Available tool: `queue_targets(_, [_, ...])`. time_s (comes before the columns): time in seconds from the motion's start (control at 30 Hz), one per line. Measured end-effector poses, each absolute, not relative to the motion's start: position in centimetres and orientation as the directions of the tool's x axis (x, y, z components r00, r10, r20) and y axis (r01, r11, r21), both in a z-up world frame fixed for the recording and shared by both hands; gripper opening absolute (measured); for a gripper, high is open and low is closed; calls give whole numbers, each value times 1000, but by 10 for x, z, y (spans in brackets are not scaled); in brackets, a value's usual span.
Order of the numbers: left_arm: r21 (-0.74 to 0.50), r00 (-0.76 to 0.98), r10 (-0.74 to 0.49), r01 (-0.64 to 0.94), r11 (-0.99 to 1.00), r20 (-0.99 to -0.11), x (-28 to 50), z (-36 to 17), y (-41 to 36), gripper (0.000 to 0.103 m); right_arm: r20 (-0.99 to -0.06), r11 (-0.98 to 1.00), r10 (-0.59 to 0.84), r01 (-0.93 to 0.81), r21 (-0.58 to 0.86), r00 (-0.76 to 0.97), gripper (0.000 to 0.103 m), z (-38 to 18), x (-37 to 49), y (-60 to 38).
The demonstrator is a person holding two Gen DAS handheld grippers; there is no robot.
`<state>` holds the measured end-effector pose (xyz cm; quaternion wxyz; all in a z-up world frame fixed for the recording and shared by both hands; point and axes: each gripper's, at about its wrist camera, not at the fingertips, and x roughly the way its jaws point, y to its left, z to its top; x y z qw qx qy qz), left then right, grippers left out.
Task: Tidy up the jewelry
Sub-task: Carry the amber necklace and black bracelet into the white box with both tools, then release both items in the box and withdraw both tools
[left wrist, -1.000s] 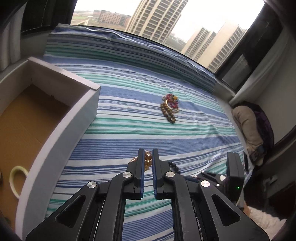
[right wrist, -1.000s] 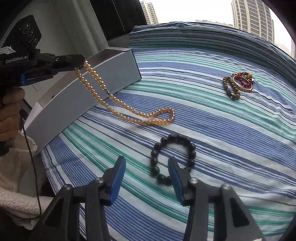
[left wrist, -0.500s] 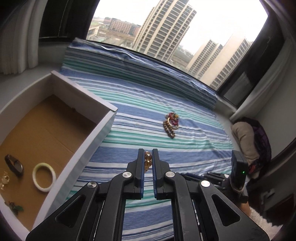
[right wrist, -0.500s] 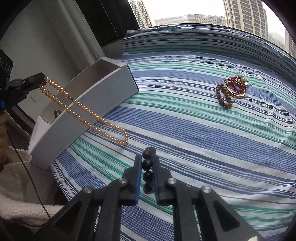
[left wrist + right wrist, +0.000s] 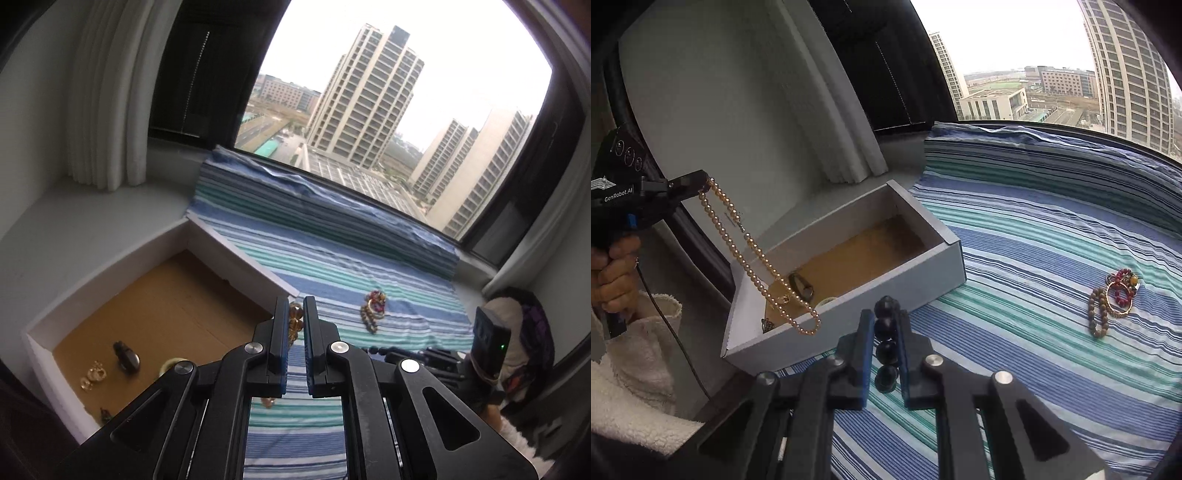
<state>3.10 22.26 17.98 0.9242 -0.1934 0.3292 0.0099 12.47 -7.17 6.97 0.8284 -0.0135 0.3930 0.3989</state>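
Right wrist view showed both grippers clamped, the left gripper (image 5: 708, 181) on a hanging pearl necklace (image 5: 753, 254), the right gripper (image 5: 886, 347) on a black bead bracelet (image 5: 886, 325); the swinging strand could snag the box (image 5: 846, 314) wall.

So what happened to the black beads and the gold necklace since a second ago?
The right gripper has just closed on the black bead bracelet and lifted it. The left gripper raised the gold bead necklace clear of the cloth. The bracelet pile stayed put.

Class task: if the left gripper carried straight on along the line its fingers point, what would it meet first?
Probably the striped cloth just past the box's near corner; the left gripper, shut on the amber bead necklace, points there. Depth is uncertain.
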Motion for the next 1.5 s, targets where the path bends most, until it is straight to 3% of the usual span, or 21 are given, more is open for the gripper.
queue_targets(0.17, [-293,786,9,-241,925,-618,33,177,262,5,-643,635,682,-718,286,347,12,87,145,-23])
queue_targets(0.37, [-250,743,91,-334,909,-663,63,137,304,5,-653,600,690,-751,276,311,12,82,178,45])
queue_targets(0.83, [-223,606,131,-474,852,-785,110,6,349,8,-809,648,498,-754,107,313,13,-28,241,169])
queue_targets(0.87, [-206,584,151,-499,842,-797,109,-2,350,18,-817,658,489,-744,115,306,16,-37,242,173])
queue_targets(0.9, [-191,564,165,-518,834,-809,106,-9,352,28,-822,667,487,-733,132,295,34,-43,243,175])
queue_targets(0.93, [-179,553,177,-529,829,-814,101,-13,352,54,-821,676,493,-721,152,289,56,-46,242,174])
queue_targets(0.97, [-163,553,202,-540,825,-809,94,-14,352,70,-810,679,511,-713,176,287,59,-47,239,171])
queue_targets(1.23, [-42,565,330,-545,838,-756,56,-3,307,91,-769,703,538,-687,184,344,63,-22,208,118])
queue_targets(1.5, [20,626,351,-471,882,-696,55,11,223,96,-744,779,469,-620,95,475,64,-6,169,38])
